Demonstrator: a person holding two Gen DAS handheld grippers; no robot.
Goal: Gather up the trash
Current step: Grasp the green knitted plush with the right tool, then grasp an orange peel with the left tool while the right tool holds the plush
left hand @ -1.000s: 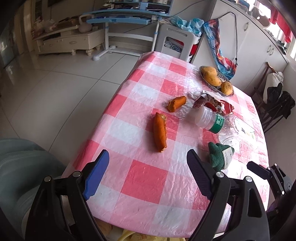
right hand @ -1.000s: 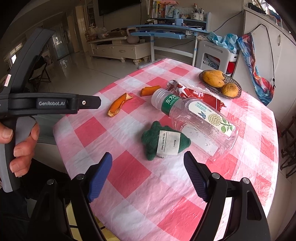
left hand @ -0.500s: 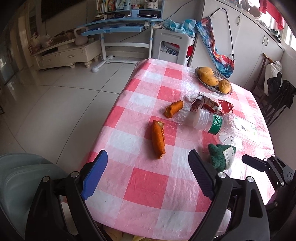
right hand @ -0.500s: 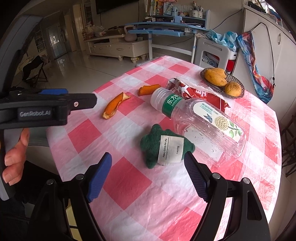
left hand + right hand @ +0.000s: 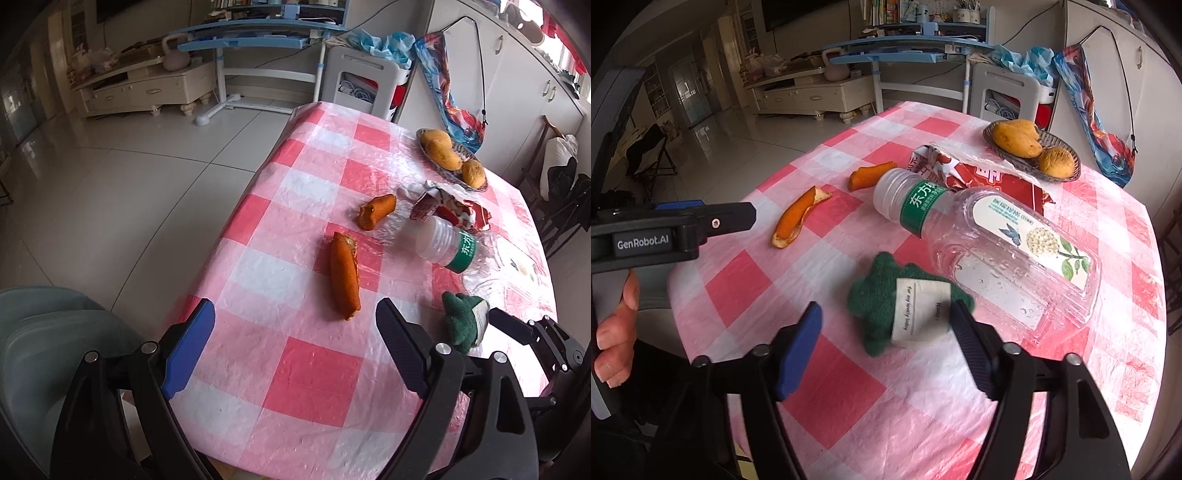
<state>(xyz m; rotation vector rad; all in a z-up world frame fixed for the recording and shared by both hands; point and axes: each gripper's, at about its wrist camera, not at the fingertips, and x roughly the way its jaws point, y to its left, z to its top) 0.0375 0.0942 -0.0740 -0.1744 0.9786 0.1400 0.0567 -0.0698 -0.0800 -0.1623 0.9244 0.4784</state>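
My right gripper (image 5: 886, 336) has just been closing its jaws around the green cloth with its white label (image 5: 908, 306), which lies on the checked counter (image 5: 831, 402) just in front of the clear plastic bottle (image 5: 997, 251); the right-hand pad looks to be at the cloth's edge, the other still apart from it. My left gripper (image 5: 295, 343) hangs with jaws wide and empty over the counter's near edge, the long orange peel (image 5: 344, 275) lying just ahead of them.
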